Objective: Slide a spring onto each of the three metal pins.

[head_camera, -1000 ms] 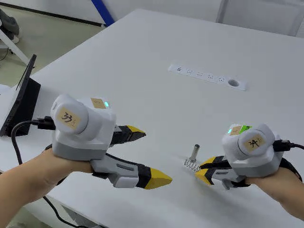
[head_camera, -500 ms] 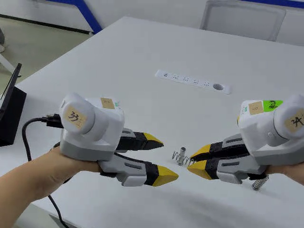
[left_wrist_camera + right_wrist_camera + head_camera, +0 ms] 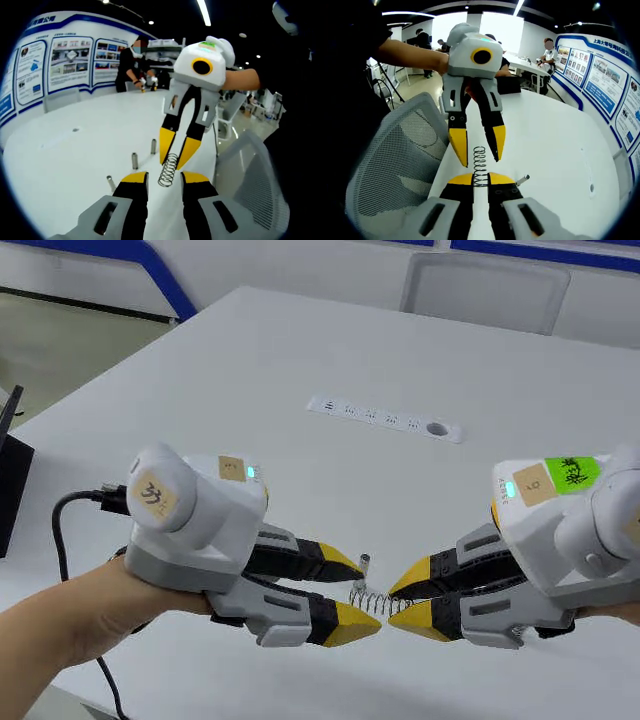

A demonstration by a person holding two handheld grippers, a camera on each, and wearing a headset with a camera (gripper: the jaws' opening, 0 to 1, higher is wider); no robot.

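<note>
A small steel spring hangs in the air between the two grippers' yellow tips. My right gripper is shut on one end of the spring, which sticks out straight ahead. My left gripper faces it, open, with the free end of the spring reaching in between its tips. In the head view the left gripper and right gripper are almost tip to tip above the white table. Three short metal pins stand upright in a row on the table, and one pin shows just behind the tips.
A white power strip lies across the middle of the table. A black cable trails off the left gripper near the table's front edge. A grey mesh chair stands below that edge. People work at benches in the background.
The right gripper has come in from the right with the spring, off the table, and the left gripper has closed the gap. The head camera has tilted up.
</note>
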